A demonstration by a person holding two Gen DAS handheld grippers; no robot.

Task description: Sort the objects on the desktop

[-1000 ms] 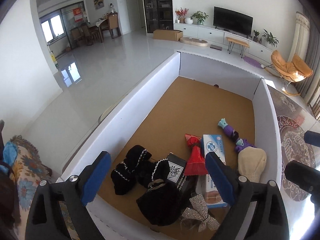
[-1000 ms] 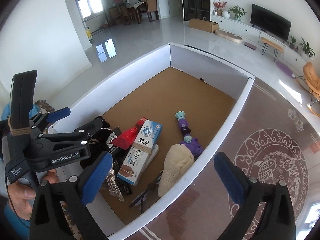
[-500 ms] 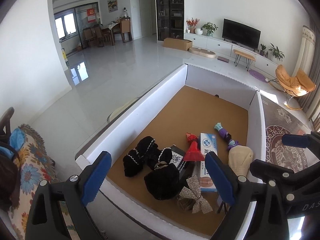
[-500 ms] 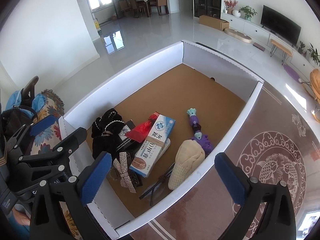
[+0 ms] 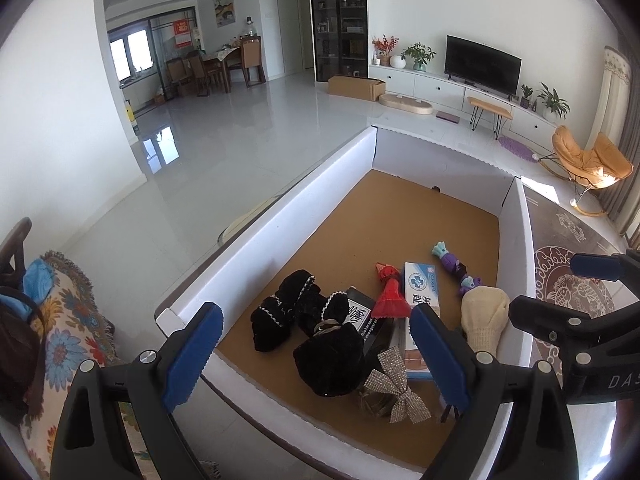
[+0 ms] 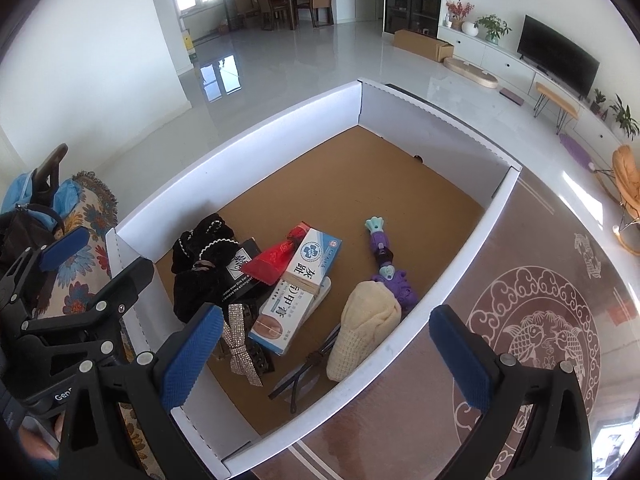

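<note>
A white-walled box (image 6: 256,136) with a brown cardboard floor holds a pile at its near end: black velvet scrunchies (image 5: 288,312), a red paper cone (image 6: 272,258), a blue-white medicine carton (image 6: 296,296), a cream knitted pouch (image 6: 368,324), a purple toy (image 6: 384,256), a rhinestone bow (image 5: 394,386) and dark glasses (image 6: 300,380). My left gripper (image 5: 316,356) hovers open above the box's near-left corner. Over the box's near-right rim, my right gripper (image 6: 326,356) stands open too. Neither holds anything.
The box (image 5: 280,224) sits on a brown table with a fish pattern (image 6: 540,340). A flowered cloth (image 5: 60,332) with a dark bag lies to the left. Beyond are white floor, a TV cabinet (image 5: 460,84) and an orange chair (image 5: 588,160). The box's far half is bare cardboard.
Both grippers have pulled back and risen from the box, so more of it and the room shows. The objects inside have not moved.
</note>
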